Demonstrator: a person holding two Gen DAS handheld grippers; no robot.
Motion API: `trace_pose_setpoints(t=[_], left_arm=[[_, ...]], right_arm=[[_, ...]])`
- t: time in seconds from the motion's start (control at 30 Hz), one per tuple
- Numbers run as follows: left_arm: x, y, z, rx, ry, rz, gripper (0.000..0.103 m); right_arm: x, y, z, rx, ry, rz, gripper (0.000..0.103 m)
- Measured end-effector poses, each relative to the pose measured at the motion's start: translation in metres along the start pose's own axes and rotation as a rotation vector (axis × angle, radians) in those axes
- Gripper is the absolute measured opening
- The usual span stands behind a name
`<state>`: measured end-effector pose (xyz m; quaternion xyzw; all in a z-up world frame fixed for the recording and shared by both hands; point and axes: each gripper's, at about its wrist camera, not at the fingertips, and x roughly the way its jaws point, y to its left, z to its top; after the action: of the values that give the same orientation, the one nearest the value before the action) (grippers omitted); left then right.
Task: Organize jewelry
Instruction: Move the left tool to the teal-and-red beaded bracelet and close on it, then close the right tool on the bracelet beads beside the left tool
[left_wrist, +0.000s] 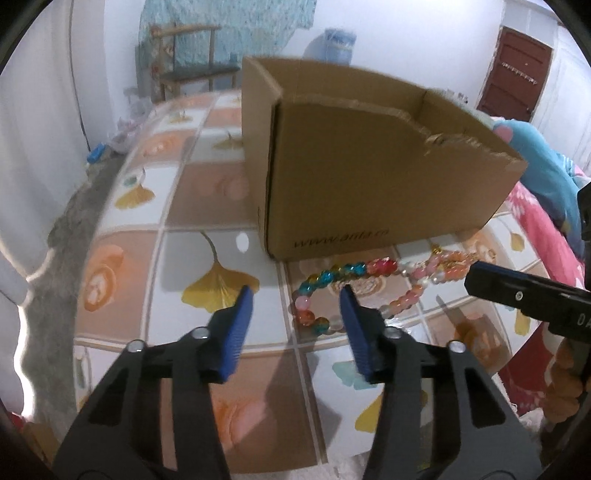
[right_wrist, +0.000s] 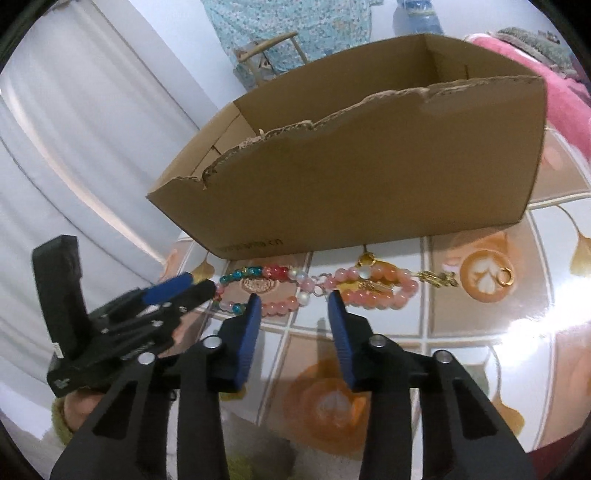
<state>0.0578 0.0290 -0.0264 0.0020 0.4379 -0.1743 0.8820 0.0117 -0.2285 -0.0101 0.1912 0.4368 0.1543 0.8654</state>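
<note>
On the patterned tablecloth (left_wrist: 192, 206) stands an open cardboard box (left_wrist: 369, 177) (top edge torn); just before it lie the bead bracelets (right_wrist: 295, 291). Left gripper (left_wrist: 297, 295) and right gripper (right_wrist: 293, 302) both hover low over them, angled downward, jaws spread, holding nothing

White walls (left_wrist: 44, 122), dark red door (left_wrist: 515, 74), wooden chair (left_wrist: 192, 62).
</note>
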Motion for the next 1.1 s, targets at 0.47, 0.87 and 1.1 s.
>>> trace_pose_setpoints(t=[0.47,0.87,1.1], left_arm=[[0.001,0.01,-0.007,0.022,0.048,-0.015,0.01],[0.002,0.017,-0.008,0.009,0.036,-0.033,0.01],[0.001,0.018,-0.01,0.01,0.027,-0.042,0.01]], right_arm=[[0.026,0.017,0.01,-0.017,0.057,-0.011,0.024],[0.039,0.032,0.015,-0.052,0.096,-0.039,0.015],[0.054,0.034,0.018,-0.064,0.123,-0.097,0.012]])
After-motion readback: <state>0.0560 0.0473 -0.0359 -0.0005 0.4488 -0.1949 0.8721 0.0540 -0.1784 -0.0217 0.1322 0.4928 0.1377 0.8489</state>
